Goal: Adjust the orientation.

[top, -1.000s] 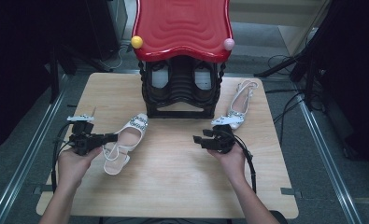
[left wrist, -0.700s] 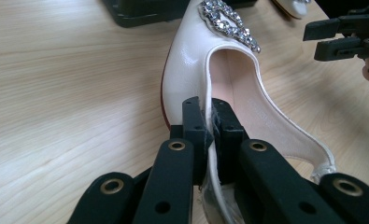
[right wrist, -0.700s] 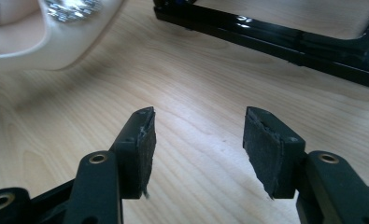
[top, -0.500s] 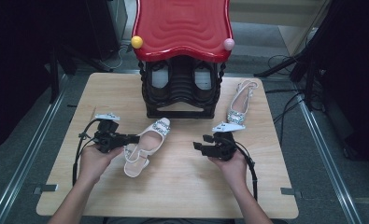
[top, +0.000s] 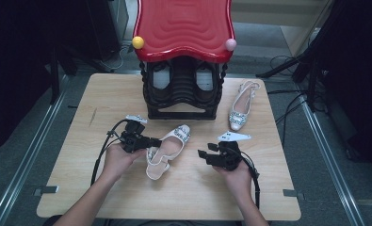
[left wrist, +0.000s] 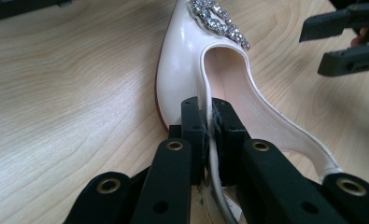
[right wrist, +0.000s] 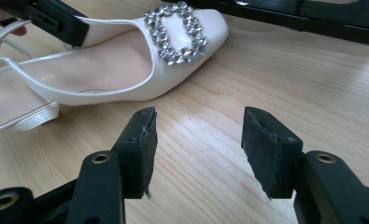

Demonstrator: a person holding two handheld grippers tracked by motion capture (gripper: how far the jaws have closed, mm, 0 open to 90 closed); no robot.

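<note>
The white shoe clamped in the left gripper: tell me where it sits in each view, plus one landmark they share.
High view: the white shoe lies at table centre, toe toward the black rack.
Left gripper view: upper middle, its side wall pinched between the left gripper jaws.
Right gripper view: upper left, beyond the open right gripper.
Shared landmark: the rhinestone buckle on its toe.

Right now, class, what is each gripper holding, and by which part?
The left gripper pinches the white shoe by its side wall. The right gripper is open and holds nothing.
</note>
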